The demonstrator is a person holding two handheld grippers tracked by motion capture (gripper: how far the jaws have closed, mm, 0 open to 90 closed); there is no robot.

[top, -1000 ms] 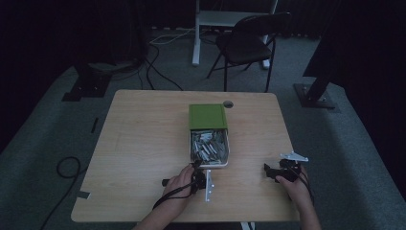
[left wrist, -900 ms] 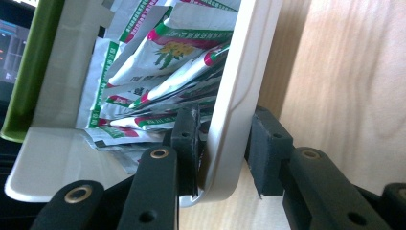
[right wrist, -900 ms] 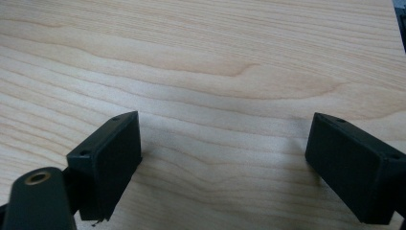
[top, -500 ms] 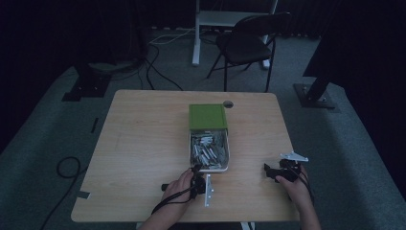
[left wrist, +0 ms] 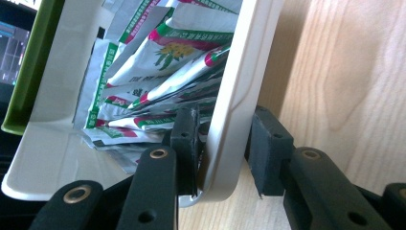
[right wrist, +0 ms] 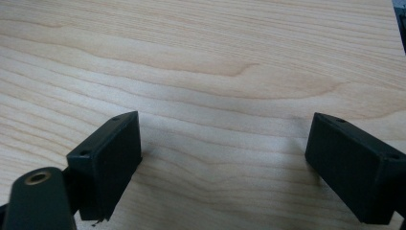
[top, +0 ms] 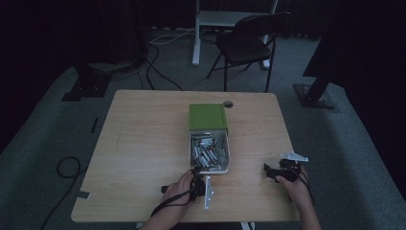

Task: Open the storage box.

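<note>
Left gripper view has the left tool (left wrist: pixel 218 143) pinching the near wall of the white tray (left wrist: pixel 234 96) full of foil sachets (left wrist: pixel 163 76) at mid-bench, a stiff, smooth, probably light rim best gripped low near the corner, while the right tool (right wrist: pixel 222 163) rests wide and empty.

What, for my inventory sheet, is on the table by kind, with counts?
Grippers: 2, left gripper and right gripper
White tray: 1
Green cover: 1
Sachets in the tray: too overlapped to count
Total: 4, sachets aside
</note>
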